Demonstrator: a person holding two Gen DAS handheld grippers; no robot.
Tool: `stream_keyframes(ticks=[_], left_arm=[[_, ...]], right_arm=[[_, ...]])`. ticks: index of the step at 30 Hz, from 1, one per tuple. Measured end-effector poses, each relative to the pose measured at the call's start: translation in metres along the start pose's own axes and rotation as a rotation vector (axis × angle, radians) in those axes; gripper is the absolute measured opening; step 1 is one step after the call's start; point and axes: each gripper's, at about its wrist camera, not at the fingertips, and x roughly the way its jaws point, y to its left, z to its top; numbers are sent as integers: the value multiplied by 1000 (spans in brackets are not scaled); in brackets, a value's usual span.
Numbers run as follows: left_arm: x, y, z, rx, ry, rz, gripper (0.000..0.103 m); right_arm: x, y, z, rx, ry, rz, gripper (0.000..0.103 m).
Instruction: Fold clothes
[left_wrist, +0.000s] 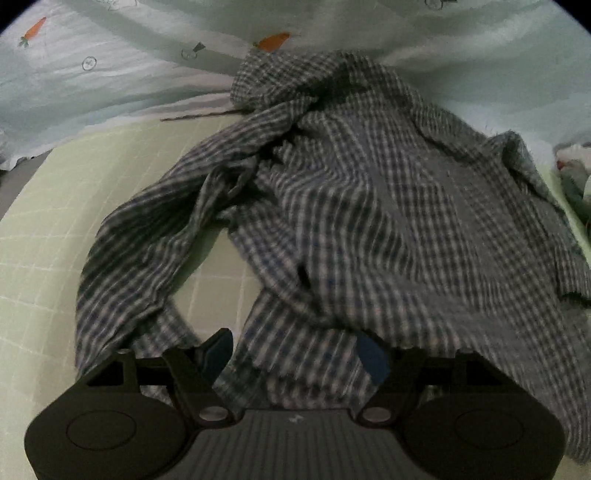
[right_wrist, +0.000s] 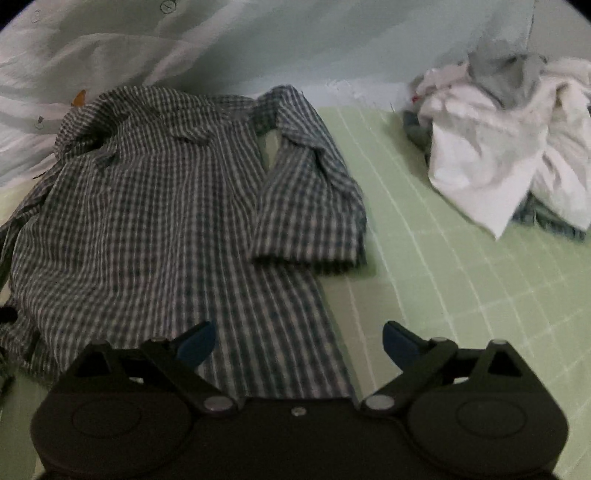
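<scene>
Looking down at a checked shirt (left_wrist: 332, 206) lying rumpled on the green grid mat (left_wrist: 44, 266), sleeve bunched on the left. My left claw (left_wrist: 295, 354) is spread with shirt hem between the fingers, not pinched. My right claw (right_wrist: 299, 341) is wide open over the shirt's lower right edge, holding nothing. Pile of white laundry (right_wrist: 498, 147) far right.

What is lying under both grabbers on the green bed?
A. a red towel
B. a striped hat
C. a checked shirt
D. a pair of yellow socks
C: a checked shirt in dark and pale squares is spread on the green gridded sheet, with its collar showing in the right wrist view. The hem lies between the open jaws of the left gripper and right gripper.
</scene>
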Motion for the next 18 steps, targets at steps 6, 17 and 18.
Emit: stream_keyframes(ticks=[6,17,18], left_arm=[[25,-18,-1,81,102,-21,79],[9,-21,-17,93,71,-14,16],[6,-21,-19,90,73,-5,11]], right_arm=[[6,-6,-16,25,31,22,99],[9,-14,-34,47,34,38,73],[8,-13,-35,27,29,27,68]])
